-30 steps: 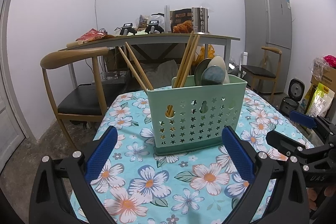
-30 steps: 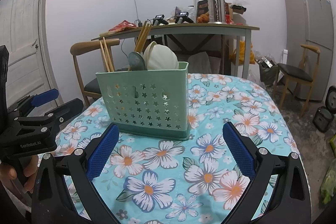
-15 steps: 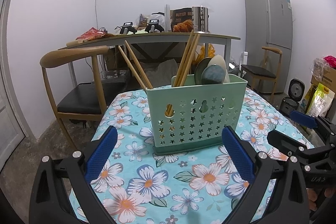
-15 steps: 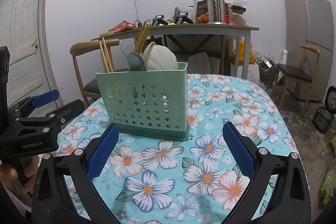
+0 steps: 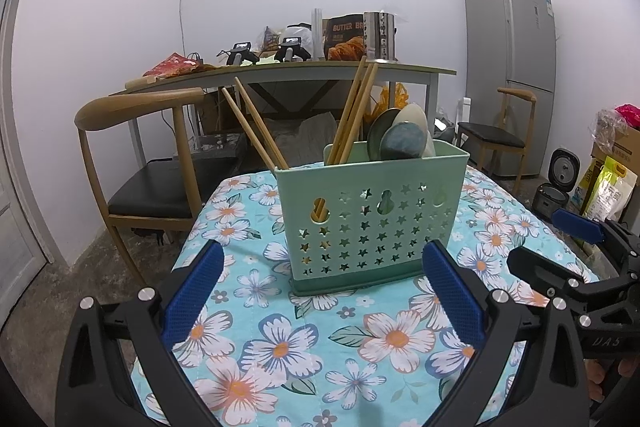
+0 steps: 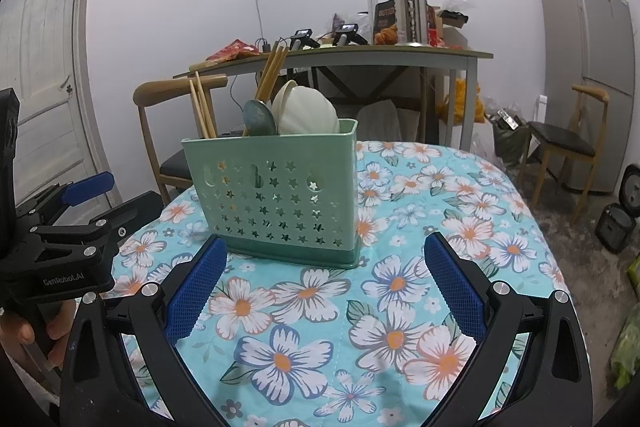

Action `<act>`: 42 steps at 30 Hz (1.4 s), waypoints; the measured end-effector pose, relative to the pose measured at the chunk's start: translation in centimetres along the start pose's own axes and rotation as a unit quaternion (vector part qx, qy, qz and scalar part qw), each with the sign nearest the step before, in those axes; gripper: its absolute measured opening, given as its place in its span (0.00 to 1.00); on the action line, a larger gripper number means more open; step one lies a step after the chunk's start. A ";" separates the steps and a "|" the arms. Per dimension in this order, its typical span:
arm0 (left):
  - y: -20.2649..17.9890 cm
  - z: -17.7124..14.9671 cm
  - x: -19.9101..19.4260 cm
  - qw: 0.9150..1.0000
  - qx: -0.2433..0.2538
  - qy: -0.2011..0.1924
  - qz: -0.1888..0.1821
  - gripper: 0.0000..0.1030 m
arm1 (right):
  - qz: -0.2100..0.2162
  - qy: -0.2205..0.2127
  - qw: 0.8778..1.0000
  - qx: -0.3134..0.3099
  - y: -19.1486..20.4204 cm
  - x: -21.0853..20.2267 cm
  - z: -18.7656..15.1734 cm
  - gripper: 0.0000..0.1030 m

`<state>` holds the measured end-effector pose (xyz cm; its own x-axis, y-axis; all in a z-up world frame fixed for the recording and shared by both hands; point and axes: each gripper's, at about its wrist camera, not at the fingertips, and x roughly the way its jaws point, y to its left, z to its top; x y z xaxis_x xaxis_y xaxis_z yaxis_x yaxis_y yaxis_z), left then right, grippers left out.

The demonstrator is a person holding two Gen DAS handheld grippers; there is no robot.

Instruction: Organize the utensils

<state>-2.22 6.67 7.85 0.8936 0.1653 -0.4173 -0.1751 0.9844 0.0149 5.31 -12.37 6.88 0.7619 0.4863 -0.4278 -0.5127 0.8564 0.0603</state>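
A pale green plastic utensil caddy with star-shaped cut-outs [image 5: 372, 213] stood upright on the round table's turquoise flowered cloth [image 5: 280, 343], just ahead of the left claw [image 5: 320, 291] and squarely between the lines of its blue-padded fingers [image 5: 194, 287]. Both claws gaped wide and held nothing. The right claw [image 6: 326, 285] sat back from the caddy too, with the green box ahead and a little to its left side.

Inside the caddy, one pair of wooden chopsticks [image 5: 256, 125] leaned out of the end compartment farthest to the left claw's left, a second bundle of chopsticks [image 5: 354, 115] rose from the middle, and the rounded ceramic spoons, dark green, blue-grey and cream [image 5: 402, 139], crowded the compartment on the side nearer the right claw.

From where I stood, the sorting looked finished or very nearly so: no loose utensil lay on the cloth in either view, and each kind appeared to have its own section. All that seemed left was perhaps to straighten the splayed chopsticks, or simply to draw both claws away.
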 end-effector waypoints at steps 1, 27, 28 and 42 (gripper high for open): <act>0.0 0.0 0.0 1.000 0.000 0.000 -0.001 0.95 | 0.000 0.000 1.000 0.001 0.0 0.0 0.0 0.92; -0.4 -0.2 0.7 1.000 0.002 0.011 -0.004 0.95 | 0.000 0.003 1.000 0.001 -0.1 0.2 0.0 0.92; -0.5 -0.2 0.7 1.000 0.002 0.011 -0.004 0.95 | 0.000 0.003 1.000 0.001 -0.1 0.2 0.0 0.92; -0.6 -0.2 0.8 1.000 0.003 0.013 -0.004 0.95 | 0.000 0.002 1.000 0.003 -0.2 0.1 -0.1 0.92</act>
<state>-1.52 6.23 7.31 0.8836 0.1561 -0.4414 -0.1661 0.9860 0.0162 5.47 -12.48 6.77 0.7598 0.4859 -0.4320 -0.5104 0.8573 0.0668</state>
